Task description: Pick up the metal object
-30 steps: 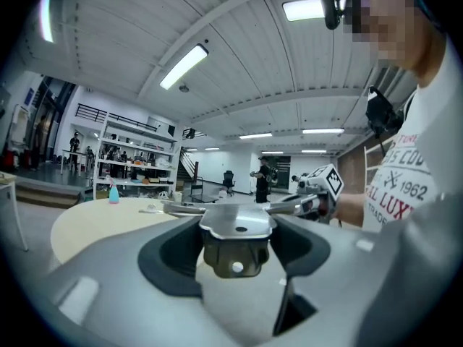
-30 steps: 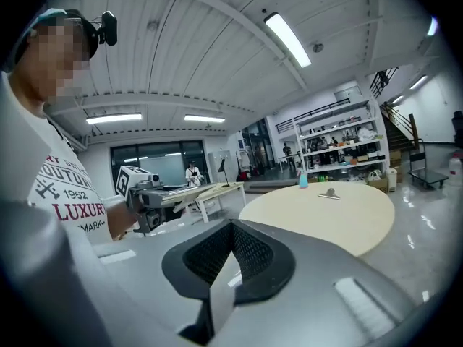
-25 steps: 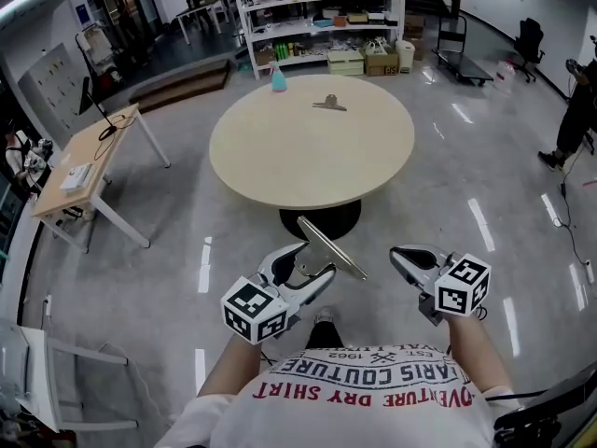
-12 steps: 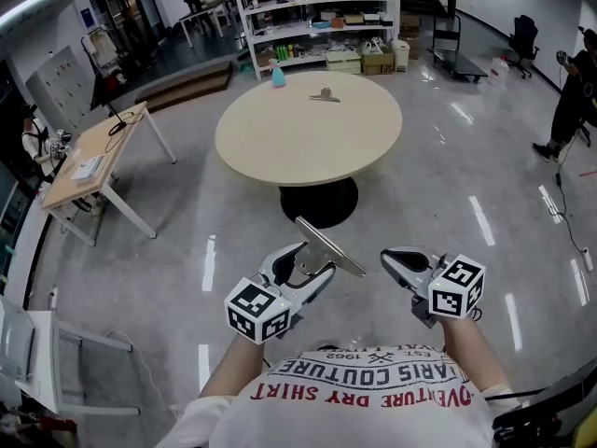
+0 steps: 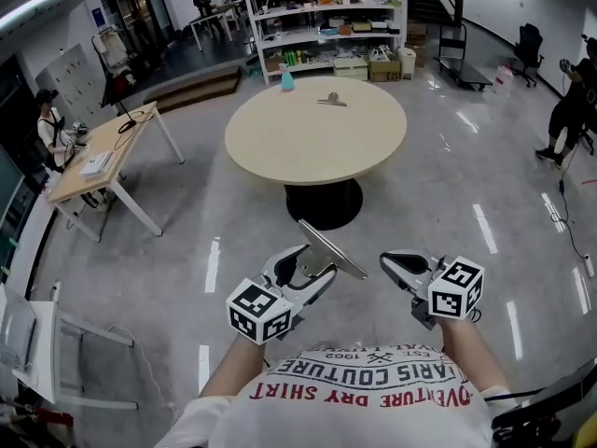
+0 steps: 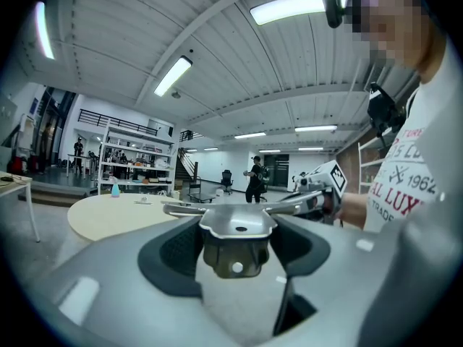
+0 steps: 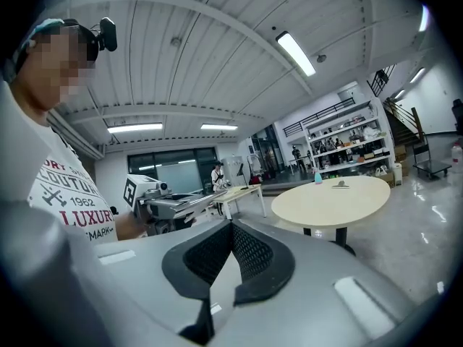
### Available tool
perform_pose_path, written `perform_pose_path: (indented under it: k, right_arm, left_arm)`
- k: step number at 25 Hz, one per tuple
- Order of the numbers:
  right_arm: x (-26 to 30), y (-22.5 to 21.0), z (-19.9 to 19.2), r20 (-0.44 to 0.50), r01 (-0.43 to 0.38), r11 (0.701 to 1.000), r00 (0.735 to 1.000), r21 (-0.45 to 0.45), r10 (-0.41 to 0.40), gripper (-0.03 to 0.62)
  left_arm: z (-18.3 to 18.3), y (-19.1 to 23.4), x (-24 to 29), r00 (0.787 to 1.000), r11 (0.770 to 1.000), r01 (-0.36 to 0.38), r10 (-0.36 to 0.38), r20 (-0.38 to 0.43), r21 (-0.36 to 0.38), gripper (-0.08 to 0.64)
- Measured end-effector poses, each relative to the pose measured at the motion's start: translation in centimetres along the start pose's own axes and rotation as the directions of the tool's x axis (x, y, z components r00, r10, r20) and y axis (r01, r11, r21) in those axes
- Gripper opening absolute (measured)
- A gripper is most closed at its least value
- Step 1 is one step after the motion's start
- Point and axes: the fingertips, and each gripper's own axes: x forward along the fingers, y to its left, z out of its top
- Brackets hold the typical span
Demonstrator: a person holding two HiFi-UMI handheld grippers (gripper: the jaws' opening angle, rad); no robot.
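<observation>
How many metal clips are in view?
2. One clip is held in the left gripper; the other clip lies on the round table's far side, near the blue bottle. Shelves may hide more.

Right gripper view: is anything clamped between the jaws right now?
No, the right gripper shows its jaws closed against each other with nothing between them.

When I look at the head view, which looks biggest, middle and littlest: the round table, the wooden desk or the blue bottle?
1. round table
2. wooden desk
3. blue bottle
The bottle stands at the table's far edge, so distance makes it look extra small.
</observation>
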Motion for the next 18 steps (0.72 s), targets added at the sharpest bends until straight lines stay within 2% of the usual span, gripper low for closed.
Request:
perform_pose_path:
  k: [7,18]
  right_arm:
    - [0.2,1.2,1.3,0.008,0.005,1.000,1.000,-0.016,-0.005,0.001]
    - [0.0,0.2,-0.1,0.006,-0.003,1.000,1.000,-0.015,0.003,0.001]
  left_arm:
    - [1.0,0.0,-1.3,1.000,1.000,0.003,-0.003,0.008,0.007,0.285]
    - [-0.3,-0.5,-0.1,1.000,1.000,0.003,-0.003,0.000,0.006,0.285]
